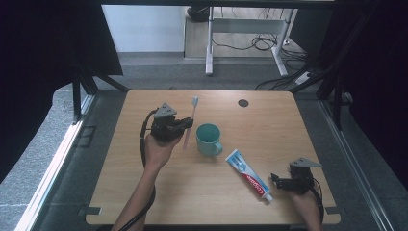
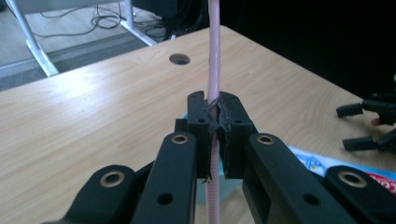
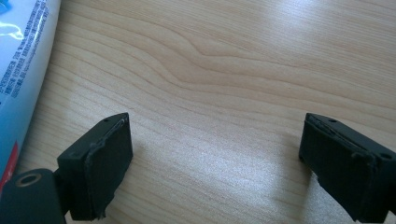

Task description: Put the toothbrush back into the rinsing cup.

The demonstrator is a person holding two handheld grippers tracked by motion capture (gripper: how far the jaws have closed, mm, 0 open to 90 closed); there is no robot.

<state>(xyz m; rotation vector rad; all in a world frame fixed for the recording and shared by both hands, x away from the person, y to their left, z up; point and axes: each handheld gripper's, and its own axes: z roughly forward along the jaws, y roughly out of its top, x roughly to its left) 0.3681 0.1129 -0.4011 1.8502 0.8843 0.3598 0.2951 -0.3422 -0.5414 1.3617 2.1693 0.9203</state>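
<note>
High view: fixed above the person's side, facing forward and down on the whole wooden table (image 1: 202,192), with floor and a desk frame (image 1: 245,29) beyond.
Left gripper view: close behind the left gripper (image 2: 215,122), looking along its jaws across the table toward the round hole (image 2: 180,59) near the far edge.
Right gripper view: very near the tabletop, looking down between the jaws of the right gripper (image 3: 215,163).
Shared: the toothpaste tube (image 1: 248,175) appears in all three views; the high and left gripper views both show the pink toothbrush (image 2: 214,56).
</note>
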